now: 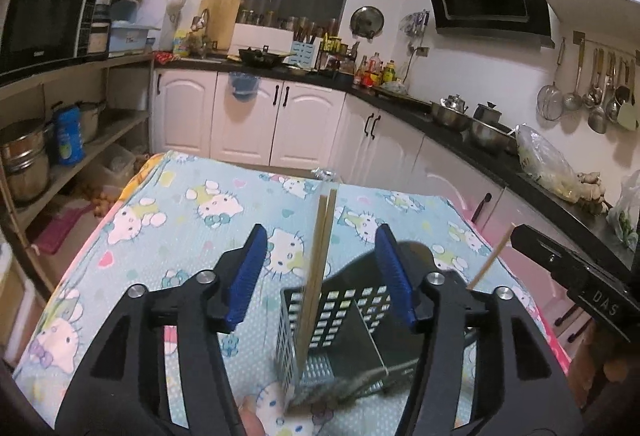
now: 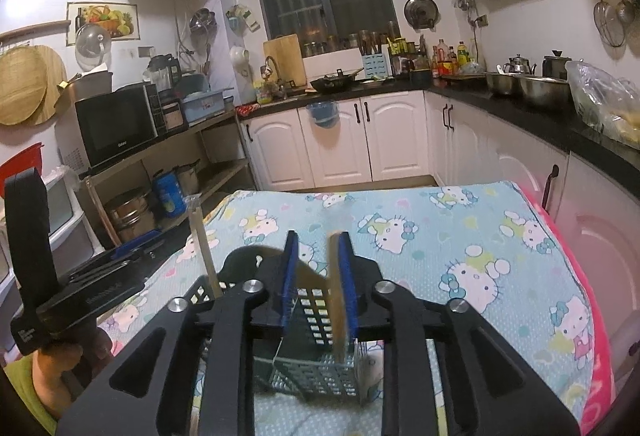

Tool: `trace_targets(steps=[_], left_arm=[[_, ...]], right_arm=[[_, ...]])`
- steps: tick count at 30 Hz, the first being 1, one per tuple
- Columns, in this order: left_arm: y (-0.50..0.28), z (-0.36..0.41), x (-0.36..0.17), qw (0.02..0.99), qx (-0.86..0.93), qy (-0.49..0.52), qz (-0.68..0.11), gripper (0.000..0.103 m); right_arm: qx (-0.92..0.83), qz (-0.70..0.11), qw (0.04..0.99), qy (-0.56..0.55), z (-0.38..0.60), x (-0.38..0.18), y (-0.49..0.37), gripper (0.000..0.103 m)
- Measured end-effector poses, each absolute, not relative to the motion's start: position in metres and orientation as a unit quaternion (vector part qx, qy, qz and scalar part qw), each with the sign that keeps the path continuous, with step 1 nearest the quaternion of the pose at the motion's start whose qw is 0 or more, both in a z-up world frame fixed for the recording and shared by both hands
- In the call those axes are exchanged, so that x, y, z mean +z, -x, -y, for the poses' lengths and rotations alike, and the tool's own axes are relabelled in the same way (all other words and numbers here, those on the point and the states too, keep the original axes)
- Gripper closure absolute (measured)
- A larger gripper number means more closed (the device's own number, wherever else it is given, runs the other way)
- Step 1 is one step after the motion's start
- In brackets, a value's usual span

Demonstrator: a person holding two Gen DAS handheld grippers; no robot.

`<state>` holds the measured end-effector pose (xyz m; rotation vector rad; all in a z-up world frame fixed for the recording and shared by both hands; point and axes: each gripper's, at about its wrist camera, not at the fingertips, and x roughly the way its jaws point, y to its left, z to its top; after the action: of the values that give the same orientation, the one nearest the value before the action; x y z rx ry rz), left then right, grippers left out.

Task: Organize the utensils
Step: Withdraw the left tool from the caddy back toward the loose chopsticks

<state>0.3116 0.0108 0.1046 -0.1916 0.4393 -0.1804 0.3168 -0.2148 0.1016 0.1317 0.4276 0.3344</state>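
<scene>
Chopsticks (image 1: 318, 268) stand near upright, long axis vertical, tips down in the caddy (image 1: 332, 332), tops up and tilted slightly away. They sit between the pads of the left tongs (image 1: 320, 276), clear of both. Left tongs are about half open: left pad (image 1: 244, 276) well off the sticks, right pad (image 1: 394, 276) also apart from them, nothing gripped. The lower part of the sticks is blurred.

In the right wrist view a second pair of chopsticks (image 2: 336, 300) also stands near vertical, lower end in the caddy (image 2: 320, 368). Right tongs (image 2: 318, 284) are narrowly open; this pair lies against the right pad (image 2: 346, 284), with a gap to the left pad (image 2: 289, 284). Whether the pads still press it, cannot tell; it looks loose and blurred.

The caddy is a dark perforated box with a divider, directly below and just ahead of both tongs, on the tabletop (image 1: 192, 204) with its cat-print cloth. The first pair is in the compartment on the left-tongs side, the second in the compartment under the right tongs.

Each tongs shows at the edge of the other's view: right tongs to the right of the left one, stick poking up beside it; left tongs to the left of the right one, a hand (image 2: 60, 364) gripping its handle.
</scene>
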Motion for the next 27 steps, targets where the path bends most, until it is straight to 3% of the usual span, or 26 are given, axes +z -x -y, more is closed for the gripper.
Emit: trace_targets(steps=[9, 27], left_arm=[[-0.292, -0.018, 0.107, 0.965, -0.086, 0.107, -0.223, 0.042], [-0.244, -0.026, 0.087, 0.954, -0.078, 0.116, -0.264, 0.017]], right_arm=[[0.168, -0.214, 0.961, -0.056, 0.213, 0.102, -0.298, 0.068], [0.16, -0.249, 0.955, -0.023, 0.212, 0.078, -0.243, 0.064]])
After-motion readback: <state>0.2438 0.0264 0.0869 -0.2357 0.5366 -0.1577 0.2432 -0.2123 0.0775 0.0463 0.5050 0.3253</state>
